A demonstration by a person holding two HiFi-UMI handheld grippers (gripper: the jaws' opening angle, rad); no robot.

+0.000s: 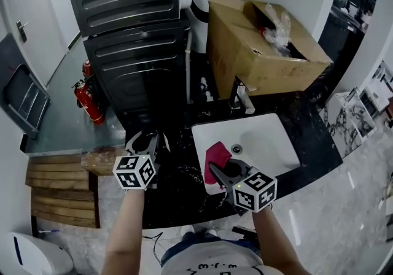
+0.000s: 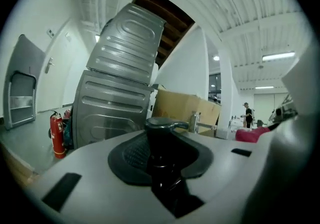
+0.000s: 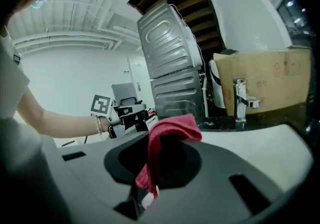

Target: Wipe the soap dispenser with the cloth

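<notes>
A black pump soap dispenser (image 2: 162, 150) stands upright between the jaws of my left gripper (image 2: 165, 168), which is shut on its body; its pump head points right. In the head view this gripper (image 1: 149, 143) hovers over the black counter, left of the sink, and the dispenser is hard to make out against the dark top. My right gripper (image 1: 216, 169) is shut on a red cloth (image 1: 215, 152) over the sink's near-left corner. In the right gripper view the cloth (image 3: 167, 140) drapes over and down between the jaws, and the left gripper (image 3: 122, 113) shows beyond it.
A white sink (image 1: 270, 139) with a chrome faucet (image 1: 241, 97) is set in the black counter (image 1: 178, 188). A cardboard box (image 1: 258, 46) stands behind the faucet. Dark stacked appliances (image 1: 135, 40) stand at the back left, with a red fire extinguisher (image 1: 89, 102) on the floor beside them.
</notes>
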